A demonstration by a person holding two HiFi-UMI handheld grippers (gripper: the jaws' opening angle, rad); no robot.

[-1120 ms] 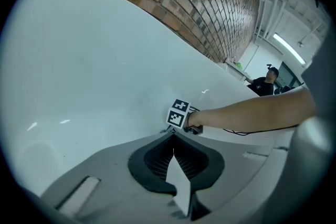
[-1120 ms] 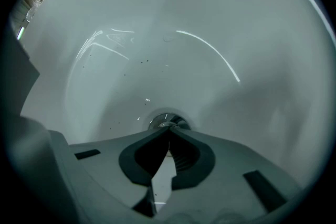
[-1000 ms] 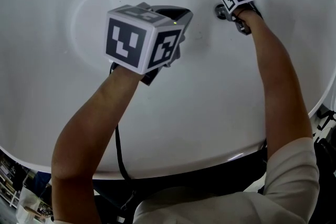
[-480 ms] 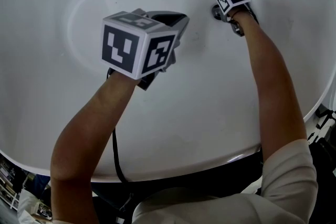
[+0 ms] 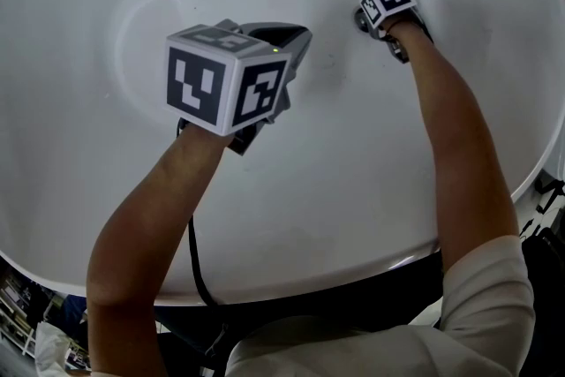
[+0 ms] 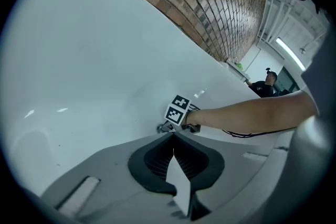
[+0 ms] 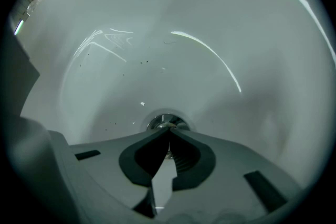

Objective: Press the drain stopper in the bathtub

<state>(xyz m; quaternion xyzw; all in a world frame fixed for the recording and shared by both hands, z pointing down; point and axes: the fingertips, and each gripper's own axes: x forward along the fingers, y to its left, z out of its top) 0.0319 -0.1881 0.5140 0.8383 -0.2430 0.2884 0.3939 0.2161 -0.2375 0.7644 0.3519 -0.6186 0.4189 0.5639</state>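
The chrome drain stopper (image 7: 164,124) sits in the bottom of the white bathtub (image 5: 371,181). In the right gripper view my right gripper (image 7: 169,129) is shut, its tips resting at the stopper's near rim. From the head view the right gripper (image 5: 364,17) reaches deep into the tub, with the stopper (image 5: 361,18) just peeking out beside its marker cube. My left gripper (image 5: 296,38) hovers shut and empty over the tub's middle. The left gripper view shows its closed tips (image 6: 172,134) pointing toward the right gripper (image 6: 176,113) and the stopper (image 6: 164,128).
A brick wall (image 6: 210,2) rises behind the tub rim. A person (image 6: 266,84) stands far off beyond the rim. A black cable (image 5: 196,252) hangs from the left gripper over the tub's near edge. Clutter lies on the floor at the lower left (image 5: 35,322).
Both grippers have drifted slightly left in the head view. The right gripper stays at the stopper, and the left gripper keeps hovering shut.
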